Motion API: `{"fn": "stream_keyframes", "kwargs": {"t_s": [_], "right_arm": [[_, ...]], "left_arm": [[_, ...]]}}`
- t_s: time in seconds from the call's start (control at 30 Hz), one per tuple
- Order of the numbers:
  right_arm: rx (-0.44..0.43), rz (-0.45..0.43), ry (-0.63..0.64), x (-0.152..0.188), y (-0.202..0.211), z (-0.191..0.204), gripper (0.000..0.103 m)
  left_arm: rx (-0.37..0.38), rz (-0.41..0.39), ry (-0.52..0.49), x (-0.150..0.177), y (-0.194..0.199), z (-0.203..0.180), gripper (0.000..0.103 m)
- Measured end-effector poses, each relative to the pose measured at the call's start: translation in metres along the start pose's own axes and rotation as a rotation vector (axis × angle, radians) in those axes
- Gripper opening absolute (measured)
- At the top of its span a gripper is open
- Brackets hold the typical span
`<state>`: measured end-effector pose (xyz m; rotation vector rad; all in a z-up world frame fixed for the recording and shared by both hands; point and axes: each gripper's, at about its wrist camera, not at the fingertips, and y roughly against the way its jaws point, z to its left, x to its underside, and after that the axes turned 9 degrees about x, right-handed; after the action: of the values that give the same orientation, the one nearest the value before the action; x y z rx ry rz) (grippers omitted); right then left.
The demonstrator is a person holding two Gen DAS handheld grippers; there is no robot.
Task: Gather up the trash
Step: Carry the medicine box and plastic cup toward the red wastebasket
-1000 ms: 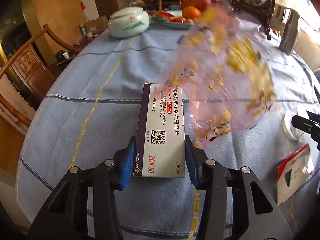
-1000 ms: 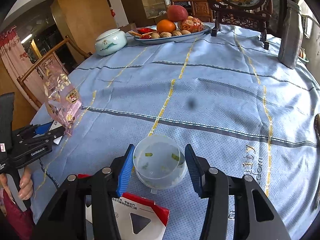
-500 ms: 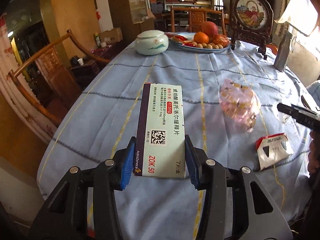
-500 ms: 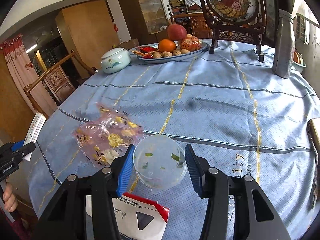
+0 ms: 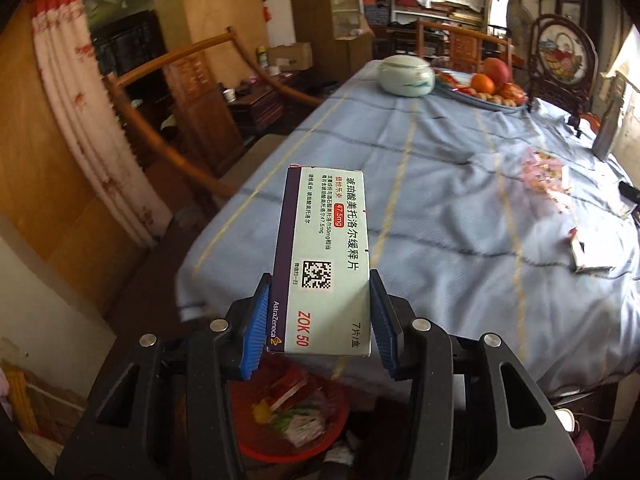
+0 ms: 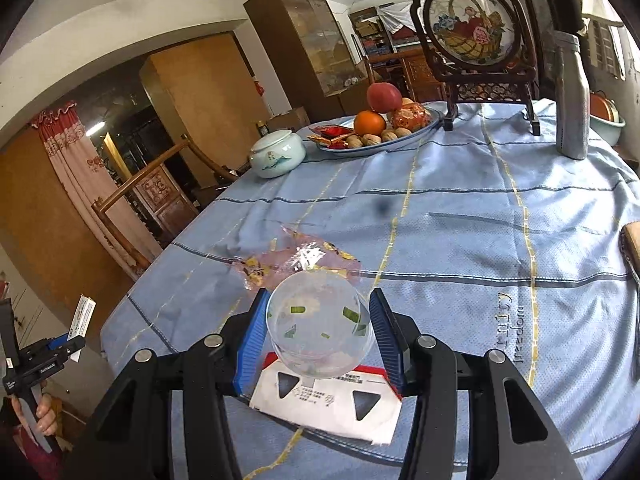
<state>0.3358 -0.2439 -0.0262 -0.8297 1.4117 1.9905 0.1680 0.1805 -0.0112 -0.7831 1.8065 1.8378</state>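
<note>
My left gripper [image 5: 318, 320] is shut on a pale green medicine box [image 5: 322, 264] and holds it off the table's edge, above a red trash basket [image 5: 288, 420] on the floor that holds wrappers. My right gripper [image 6: 318, 332] is shut on a clear plastic cup [image 6: 318, 328] with green scraps inside, held above a red-and-white paper packet [image 6: 328, 400] on the table. A pink crinkled plastic bag [image 6: 296, 260] lies flat on the blue tablecloth [image 6: 460, 240]; it also shows in the left wrist view [image 5: 548, 176]. The left gripper with the box [image 6: 80, 316] shows at the right wrist view's left edge.
A fruit plate [image 6: 380, 128], a white lidded jar [image 6: 276, 154], a framed basket picture [image 6: 472, 28] and a grey bottle [image 6: 572, 100] stand at the table's far side. A wooden chair [image 5: 180, 120] stands left of the table. A brown object [image 6: 632, 248] lies at the right edge.
My left gripper has pulled back off the table's edge with the box and now hangs over the red basket. The pink bag has settled flat. My right gripper has lifted slightly with the cup.
</note>
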Motion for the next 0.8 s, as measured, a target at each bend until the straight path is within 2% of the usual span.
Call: {"fn": "stream_keyframes", "kwargs": {"t_s": [0.2,0.3,0.47,0.6,0.63,0.67,0.73,0.8], "right_arm": [[-0.041,-0.018,0.057,0.008,0.017,0.048,0.05],[-0.061,-0.018,0.082,0.01,0.02,0.073,0.05],[-0.095,-0.009,0.138,0.017,0.02,0.121,0.05],[-0.132,0.001,0.196,0.024,0.022,0.163,0.05],[-0.14,0.005,0.212,0.027,0.022,0.173,0.05],[-0.148,0.011,0.232,0.03,0.021,0.184,0.05],[-0.168,0.023,0.266,0.036,0.021,0.205,0.05],[-0.2,0.037,0.298,0.045,0.021,0.227,0.05]], "left_arm": [[-0.054,0.074,0.095,0.053,-0.002,0.061,0.046],[-0.051,0.114,0.12,0.077,-0.01,0.079,0.046],[-0.003,0.19,0.152,0.106,-0.035,0.096,0.047],[0.042,0.206,0.182,0.113,-0.049,0.103,0.048],[0.043,0.207,0.193,0.116,-0.054,0.106,0.052],[0.048,0.208,0.205,0.119,-0.056,0.109,0.063],[0.052,0.201,0.246,0.123,-0.056,0.119,0.076],[0.018,0.175,0.27,0.127,-0.049,0.132,0.079]]}}
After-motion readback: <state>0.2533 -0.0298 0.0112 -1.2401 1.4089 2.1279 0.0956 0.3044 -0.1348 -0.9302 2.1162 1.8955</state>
